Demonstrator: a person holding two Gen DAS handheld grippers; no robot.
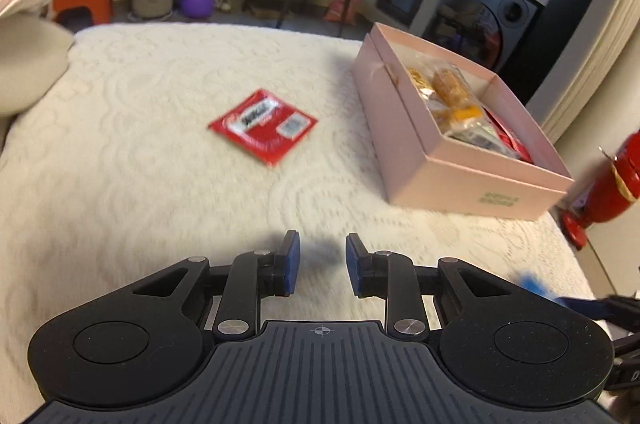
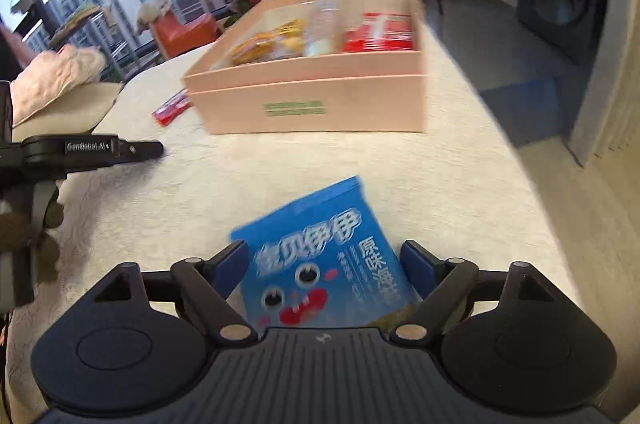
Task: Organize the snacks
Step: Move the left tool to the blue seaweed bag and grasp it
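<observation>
Left hand-held gripper: empty, jaws nearly closed, above white quilted counter. Right hand-held gripper: jaws wide, blue seaweed packet between, grip uncertain. Red packet beside pink box.

Soft textured cloth under matt card, glossy wrappers and black plastic.

The cream tablecloth looks like quilted fabric with a raised swirl pattern, matt and slightly rough. On it, the pink box looks like smooth matt cardboard. Inside the box, snack packets are clear, shiny film. Left of the box, a red packet is glossy foil or plastic. Near the box's printed end, a blue packet has a smooth sheen. The left gripper is matt black plastic with silver metal pins.
</observation>
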